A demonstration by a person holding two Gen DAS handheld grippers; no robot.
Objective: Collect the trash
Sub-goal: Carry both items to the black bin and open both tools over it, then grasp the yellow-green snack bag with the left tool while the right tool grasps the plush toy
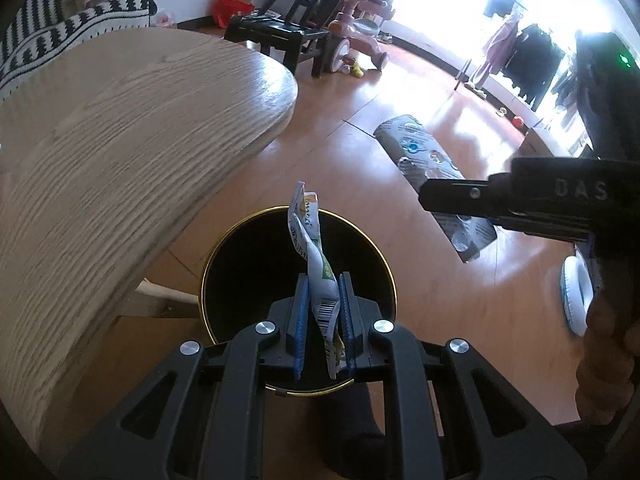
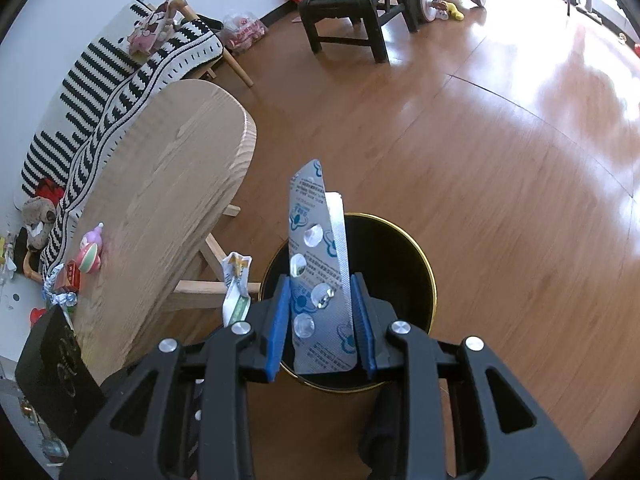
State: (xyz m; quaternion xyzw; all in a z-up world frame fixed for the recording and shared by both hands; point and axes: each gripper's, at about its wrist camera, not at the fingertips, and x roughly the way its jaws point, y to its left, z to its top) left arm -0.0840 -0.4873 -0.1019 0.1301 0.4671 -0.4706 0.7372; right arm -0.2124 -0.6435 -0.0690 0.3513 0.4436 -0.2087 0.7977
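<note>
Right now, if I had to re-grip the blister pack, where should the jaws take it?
Take the blister pack across its lower flat faces, from below its short end, as the right gripper does. It is a thin, bent strip standing lengthwise above the bin.

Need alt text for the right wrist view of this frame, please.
The right gripper holds a silver blister pack upright over a black, gold-rimmed bin on the wood floor. A crumpled white wrapper shows at left, beside a light wooden table.
</note>
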